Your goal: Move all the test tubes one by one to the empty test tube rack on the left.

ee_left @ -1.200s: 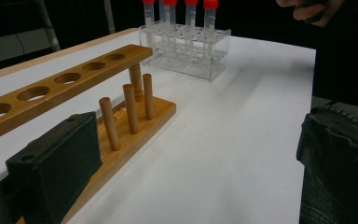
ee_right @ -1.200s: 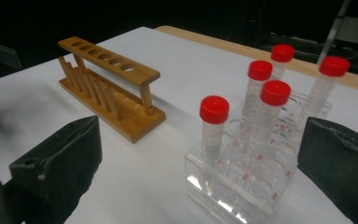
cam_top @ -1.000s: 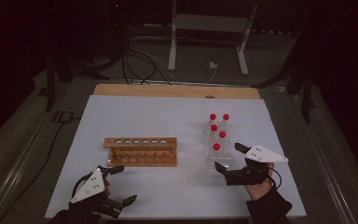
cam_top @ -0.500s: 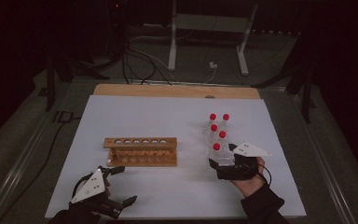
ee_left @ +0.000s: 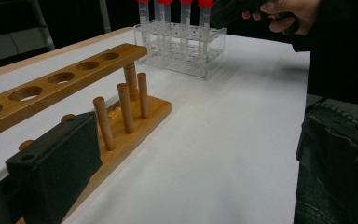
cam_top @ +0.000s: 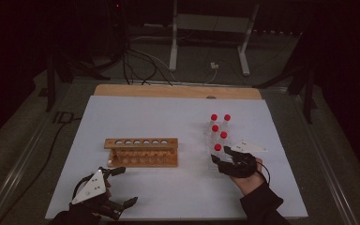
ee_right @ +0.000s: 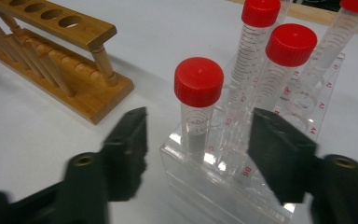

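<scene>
Red-capped clear tube [ee_right: 198,100] stands upright in transparent ribbed rack [ee_right: 223,186].

Red caps [ee_right: 199,80] on clear tubes [ee_right: 195,128] with dark printed scale marks; clear rack [ee_right: 223,179] lettered red; tan wooden rack [cam_top: 142,151]; white table [cam_top: 168,117]; black tool [ee_right: 193,156].

Right tool [cam_top: 220,161] half-closed (jaws just narrowing), left tool [cam_top: 122,186] agape.

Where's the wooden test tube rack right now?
In the high view the wooden rack stands empty mid-table, left of the clear rack with red-capped tubes and just beyond the left gripper.
</scene>
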Available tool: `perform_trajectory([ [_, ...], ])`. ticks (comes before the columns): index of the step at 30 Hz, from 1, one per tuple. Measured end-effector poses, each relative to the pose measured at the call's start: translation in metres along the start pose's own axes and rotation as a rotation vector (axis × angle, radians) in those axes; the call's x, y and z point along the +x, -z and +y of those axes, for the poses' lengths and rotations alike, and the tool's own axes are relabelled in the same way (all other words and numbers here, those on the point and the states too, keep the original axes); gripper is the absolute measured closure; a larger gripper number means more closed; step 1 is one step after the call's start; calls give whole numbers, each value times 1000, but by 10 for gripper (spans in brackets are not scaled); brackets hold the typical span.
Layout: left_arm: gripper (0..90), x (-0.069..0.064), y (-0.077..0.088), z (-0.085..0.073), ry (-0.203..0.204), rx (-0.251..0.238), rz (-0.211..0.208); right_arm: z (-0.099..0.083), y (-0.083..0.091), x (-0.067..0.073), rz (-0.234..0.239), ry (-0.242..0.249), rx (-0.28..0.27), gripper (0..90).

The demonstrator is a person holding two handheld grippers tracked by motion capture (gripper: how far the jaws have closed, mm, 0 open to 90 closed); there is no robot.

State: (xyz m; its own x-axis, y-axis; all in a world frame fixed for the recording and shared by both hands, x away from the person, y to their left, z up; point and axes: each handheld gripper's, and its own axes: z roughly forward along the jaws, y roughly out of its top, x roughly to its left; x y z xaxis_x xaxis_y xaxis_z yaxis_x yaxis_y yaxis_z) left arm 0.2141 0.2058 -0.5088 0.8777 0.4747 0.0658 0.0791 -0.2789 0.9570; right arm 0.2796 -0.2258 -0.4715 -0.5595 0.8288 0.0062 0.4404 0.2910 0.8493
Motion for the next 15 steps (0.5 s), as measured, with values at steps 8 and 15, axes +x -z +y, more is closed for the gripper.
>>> perform_trajectory([
  [8, 4, 0, 0, 0, -2, 1, 0, 1, -7, -1, 1, -7, 31, 546],
  [15, 4, 0, 0, 0, -3, 2, -1, 1, -12, -1, -7, -16, 55, 650],
])
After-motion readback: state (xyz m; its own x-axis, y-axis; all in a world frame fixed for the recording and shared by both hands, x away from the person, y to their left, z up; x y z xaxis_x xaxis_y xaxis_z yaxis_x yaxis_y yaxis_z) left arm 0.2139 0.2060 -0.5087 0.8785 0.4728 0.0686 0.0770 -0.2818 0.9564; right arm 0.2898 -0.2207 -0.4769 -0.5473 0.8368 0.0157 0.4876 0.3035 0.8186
